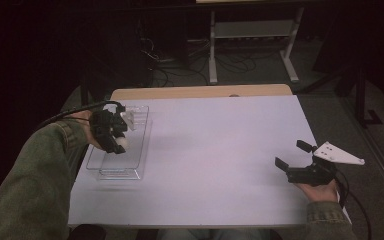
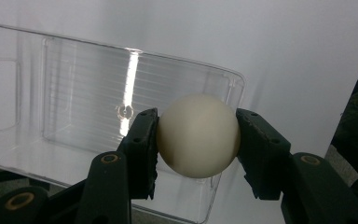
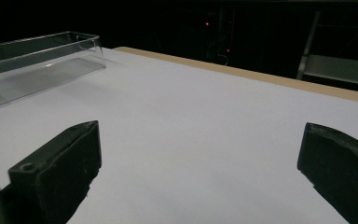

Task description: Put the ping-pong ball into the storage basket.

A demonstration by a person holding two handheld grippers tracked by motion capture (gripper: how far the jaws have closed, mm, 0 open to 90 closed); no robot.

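Note:
A cream-white ball [image 2: 198, 136] is clamped between the two black jaws of my left gripper [image 2: 196, 140]. In the high view the left gripper [image 1: 119, 142] hangs over a clear plastic bin [image 1: 139, 145] at the table's left side, with the ball [image 1: 122, 142] at its tip. Seen from the left gripper view, the clear bin [image 2: 65, 93] lies below and beyond the ball, with nothing inside. My right gripper [image 1: 292, 155] rests at the table's right side, jaws wide apart and nothing between them. The right gripper view has the bin [image 3: 37, 65] far off to the left.
The white table top [image 1: 215, 155] has a wooden strip [image 1: 200, 91] along its far edge. Behind the table stand a white metal frame [image 1: 252, 35] and cables on the floor. A grey three-cornered plate [image 1: 337, 153] tops the right gripper.

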